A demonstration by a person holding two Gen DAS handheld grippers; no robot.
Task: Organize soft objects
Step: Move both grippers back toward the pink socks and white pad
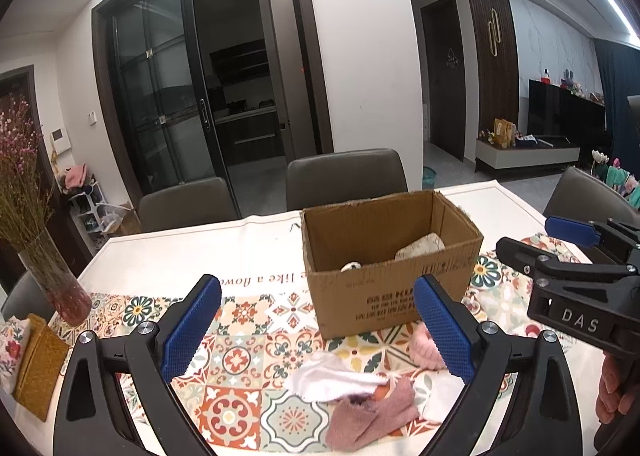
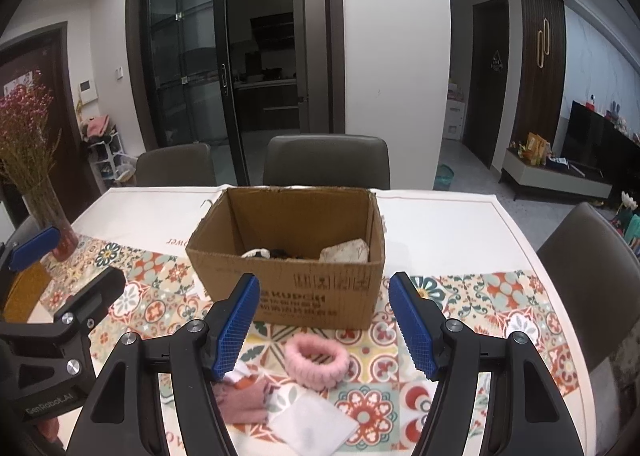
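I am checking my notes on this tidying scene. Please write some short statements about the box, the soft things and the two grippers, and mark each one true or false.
1. The cardboard box is open at the top and already holds some items. True.
2. The pink fluffy ring lies inside the box. False: it lies on the patterned tablecloth, in front of the box.
3. The right gripper is open and holds nothing. True.
4. The left gripper is shut on the pink sock. False: it is open, and the sock lies on the tablecloth.
5. A glass vase with dried flowers stands on the table. True.
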